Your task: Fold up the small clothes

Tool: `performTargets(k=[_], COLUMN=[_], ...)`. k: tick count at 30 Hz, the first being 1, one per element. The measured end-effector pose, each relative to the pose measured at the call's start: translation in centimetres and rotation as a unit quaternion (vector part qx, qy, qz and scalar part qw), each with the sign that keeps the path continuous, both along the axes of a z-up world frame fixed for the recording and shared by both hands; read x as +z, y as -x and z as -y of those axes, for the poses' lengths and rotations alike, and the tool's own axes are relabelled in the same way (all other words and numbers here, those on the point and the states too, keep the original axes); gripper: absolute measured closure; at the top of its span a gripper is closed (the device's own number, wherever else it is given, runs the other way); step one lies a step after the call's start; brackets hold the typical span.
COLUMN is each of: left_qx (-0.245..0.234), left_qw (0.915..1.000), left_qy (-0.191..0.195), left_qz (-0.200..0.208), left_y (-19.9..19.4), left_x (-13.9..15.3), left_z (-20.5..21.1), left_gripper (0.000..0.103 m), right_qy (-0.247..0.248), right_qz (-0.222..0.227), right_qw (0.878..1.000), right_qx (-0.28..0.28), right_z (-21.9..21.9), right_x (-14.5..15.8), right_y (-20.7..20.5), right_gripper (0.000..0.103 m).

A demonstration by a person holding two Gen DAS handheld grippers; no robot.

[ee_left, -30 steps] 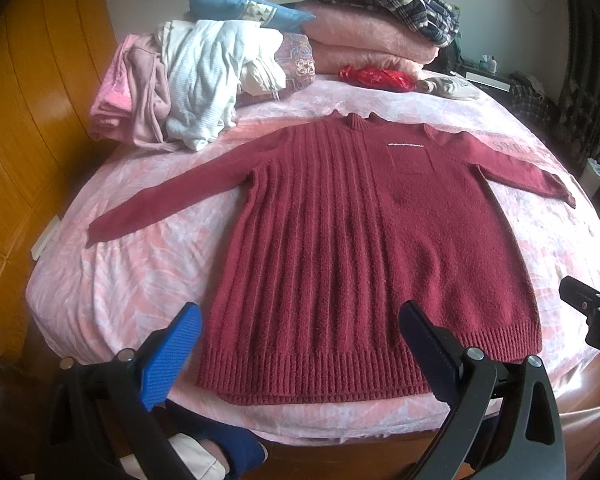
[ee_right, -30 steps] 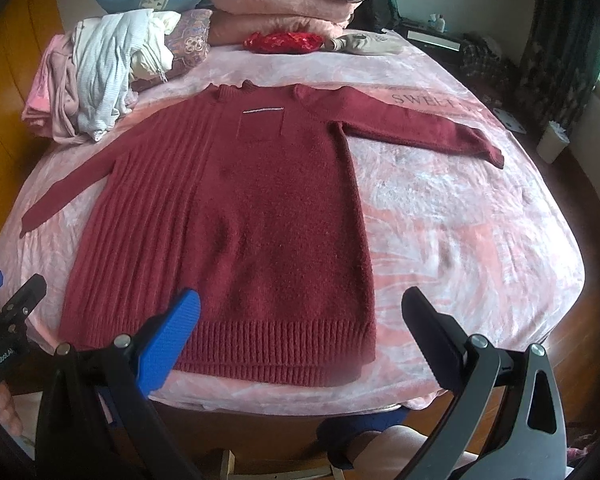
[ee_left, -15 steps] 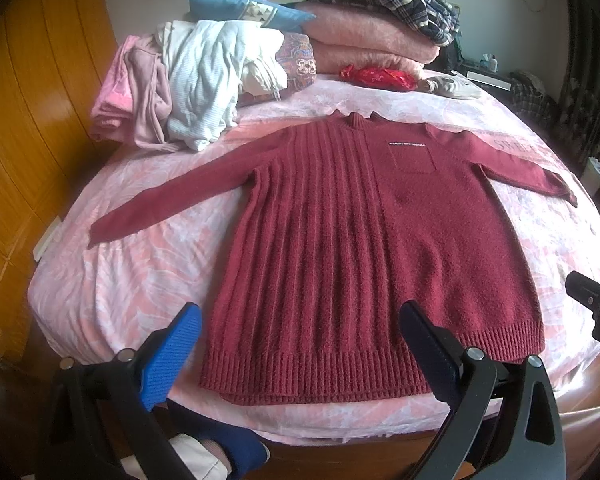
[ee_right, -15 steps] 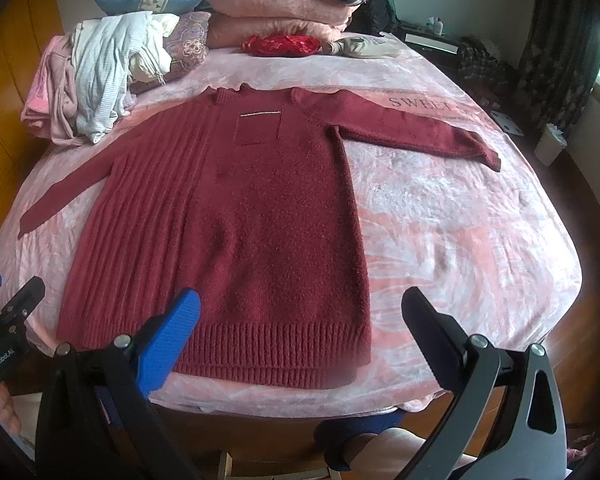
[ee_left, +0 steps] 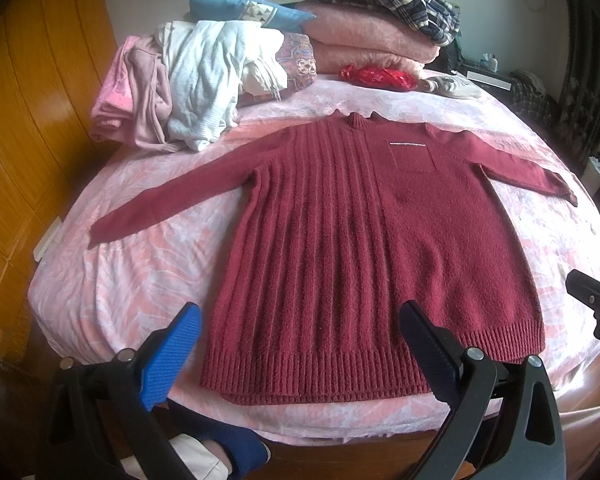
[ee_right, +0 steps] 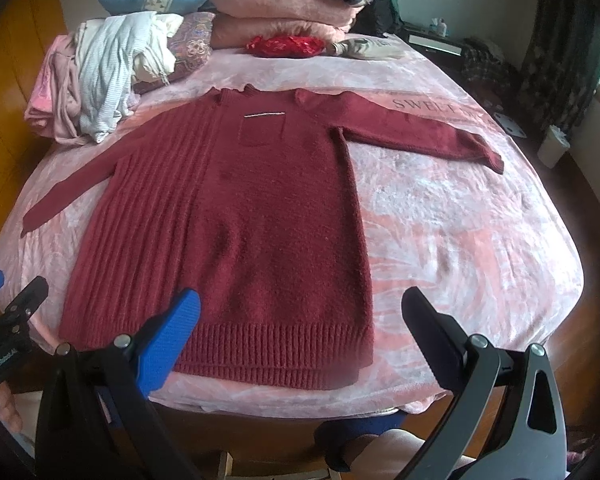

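Observation:
A dark red knit sweater (ee_left: 364,240) lies flat, front up, on the pink bed (ee_left: 140,264), both sleeves spread out, hem toward me. It also shows in the right wrist view (ee_right: 240,232). My left gripper (ee_left: 300,344) is open and empty, hovering over the hem near the bed's front edge. My right gripper (ee_right: 300,332) is open and empty, over the hem's right corner. The right gripper's tip shows at the far right of the left wrist view (ee_left: 596,300). The left gripper's tip shows at the far left of the right wrist view (ee_right: 8,320).
A heap of pink and white clothes (ee_left: 188,84) sits at the bed's back left. Folded pink blankets with a plaid garment (ee_left: 376,28), a blue pillow (ee_left: 244,8) and a red bundle (ee_left: 376,76) lie at the back. A wooden wardrobe (ee_left: 24,120) stands to the left.
Both grippers have drifted slightly forward toward the sweater's hem. The sweater has not moved.

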State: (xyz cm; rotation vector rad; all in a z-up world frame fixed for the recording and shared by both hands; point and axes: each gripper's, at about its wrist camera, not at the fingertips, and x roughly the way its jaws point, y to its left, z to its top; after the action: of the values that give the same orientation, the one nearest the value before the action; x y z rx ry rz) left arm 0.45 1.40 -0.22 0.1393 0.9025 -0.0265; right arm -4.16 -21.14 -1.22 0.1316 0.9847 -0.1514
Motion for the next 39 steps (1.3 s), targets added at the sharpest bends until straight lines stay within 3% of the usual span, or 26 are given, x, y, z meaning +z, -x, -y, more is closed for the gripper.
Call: performTargets(k=[16,21,26,31,35,39], left_qx=[0.0,0.009,0.01,-0.006,-0.026,-0.061], left_qw=[1.0,0.9998,0.9996,0.9997,0.9986,0.9971], left_qy=[-0.001,-0.001,0.0,0.022,0.045,0.045], left_qz=[-0.001,-0.016,-0.024,0.007,-0.009,-0.004], left_y=[0.0,-1.4,-5.6,-12.2,-17.9,-22.4], left_x=[0.0,-0.3,-0.1,0.1,-1.0,-3.0], left_z=[-0.1,-0.3,2.2,7.7,14.3,22.6], left_gripper=[0.004,0.004,0.004,0.004,0.004,0.004], right_qy=[-0.005,-0.01,-0.039,-0.027,-0.081,-0.068], right_qz=[-0.003,-0.009,-0.026,-0.02,-0.03,-0.055], right_qw=[1.0,1.0,0.998,0.999,0.995,0.992], right_qx=[0.008,-0.001,-0.033,-0.029,-0.052,-0.09], right_z=[0.0,1.8,7.7,15.7,23.6,31.2], right_x=[-0.2,0.3,1.2,1.5,-0.4,-3.6], right_y=[0.0,-1.2,-5.1,-11.1,-16.0,-20.8], right_gripper=[0.003,0.003,0.003,0.003,0.003,0.003])
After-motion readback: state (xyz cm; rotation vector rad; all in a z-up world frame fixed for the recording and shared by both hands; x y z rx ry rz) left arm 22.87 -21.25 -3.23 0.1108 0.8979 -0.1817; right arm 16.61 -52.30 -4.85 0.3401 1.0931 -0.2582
